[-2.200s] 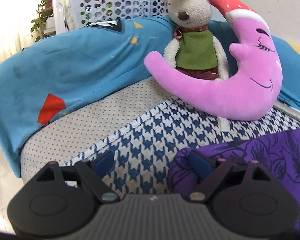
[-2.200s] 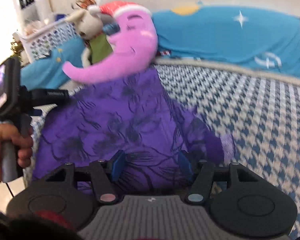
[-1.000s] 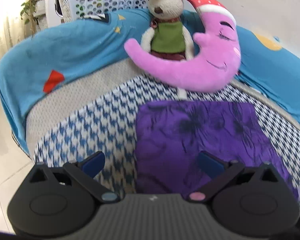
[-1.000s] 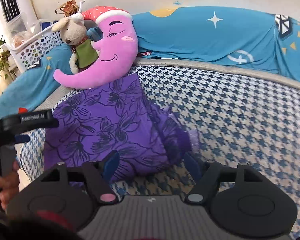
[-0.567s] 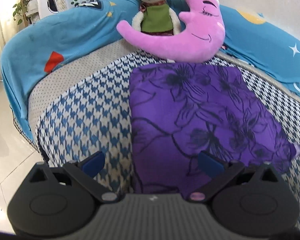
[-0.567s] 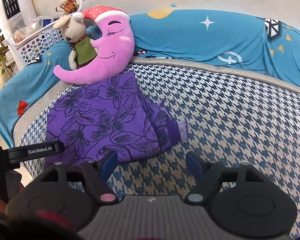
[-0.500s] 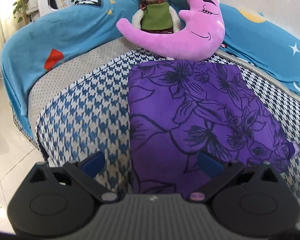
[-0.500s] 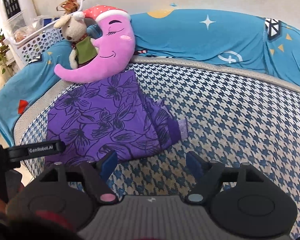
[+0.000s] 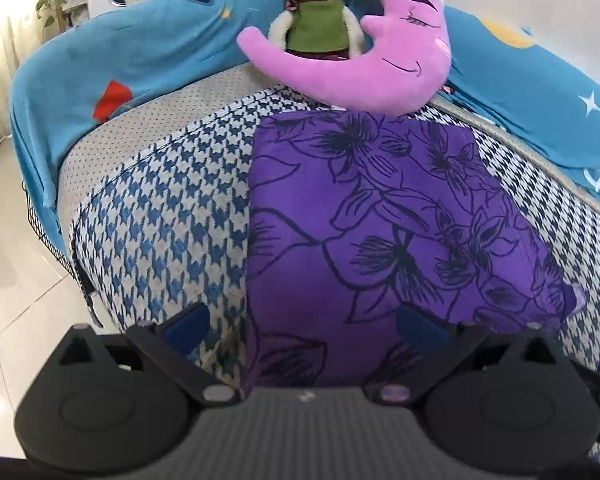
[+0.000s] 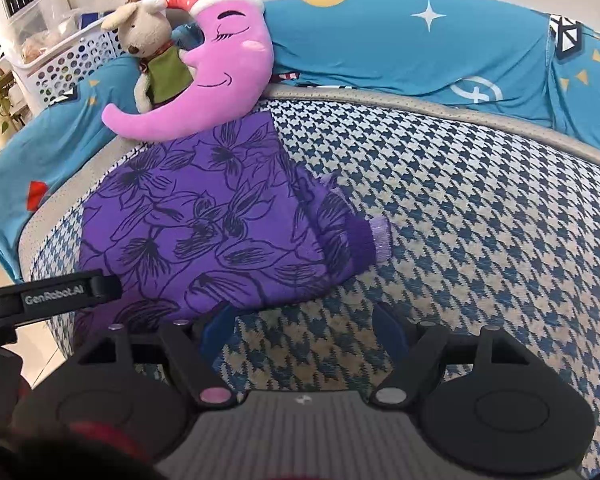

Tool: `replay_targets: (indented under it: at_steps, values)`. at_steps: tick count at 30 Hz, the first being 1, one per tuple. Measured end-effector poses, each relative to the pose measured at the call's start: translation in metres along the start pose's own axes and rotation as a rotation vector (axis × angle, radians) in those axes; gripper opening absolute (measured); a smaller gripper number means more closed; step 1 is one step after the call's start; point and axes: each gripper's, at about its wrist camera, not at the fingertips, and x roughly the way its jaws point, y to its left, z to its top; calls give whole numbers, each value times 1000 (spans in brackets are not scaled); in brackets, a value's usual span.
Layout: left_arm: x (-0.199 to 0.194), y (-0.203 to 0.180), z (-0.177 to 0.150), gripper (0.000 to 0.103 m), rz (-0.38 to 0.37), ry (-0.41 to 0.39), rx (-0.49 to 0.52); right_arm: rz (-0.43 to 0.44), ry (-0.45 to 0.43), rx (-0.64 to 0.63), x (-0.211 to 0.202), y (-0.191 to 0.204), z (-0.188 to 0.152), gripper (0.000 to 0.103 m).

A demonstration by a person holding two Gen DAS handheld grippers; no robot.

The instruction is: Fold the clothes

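Now the purple garment point(image 9: 380, 220) lies flat in a folded rectangle on the houndstooth sofa seat point(image 10: 480, 220), below the moon pillow point(image 9: 364, 76). Left gripper point(image 9: 300, 322) and right gripper point(image 10: 304, 326) stand wide, empty. Any further fold should align edges carefully.

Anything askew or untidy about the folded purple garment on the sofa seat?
Mostly neat, but the purple garment has a bunched part with a pale cuff sticking out past its right edge, breaking the rectangle. Both grippers, left and right, are open and clear of it.
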Motion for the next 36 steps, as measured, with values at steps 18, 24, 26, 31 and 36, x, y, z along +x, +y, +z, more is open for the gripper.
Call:
replay_targets:
  at_steps: [18,24,26,31,36]
  values:
    - [8,2,-2,103,29,18,7,41,-3,-66,11,13,5,76]
    - [8,-3,-4,103,35,12,26,50,-9,-71,9,13,5,76]
    - [9,-4,-5,103,37,12,33,57,-13,-74,9,13,5,76]
    - [10,-4,-5,103,34,14,35,52,-11,-72,11,14,5,76]
    - [10,-4,-5,103,30,12,44,53,-13,-81,12,15,5,76]
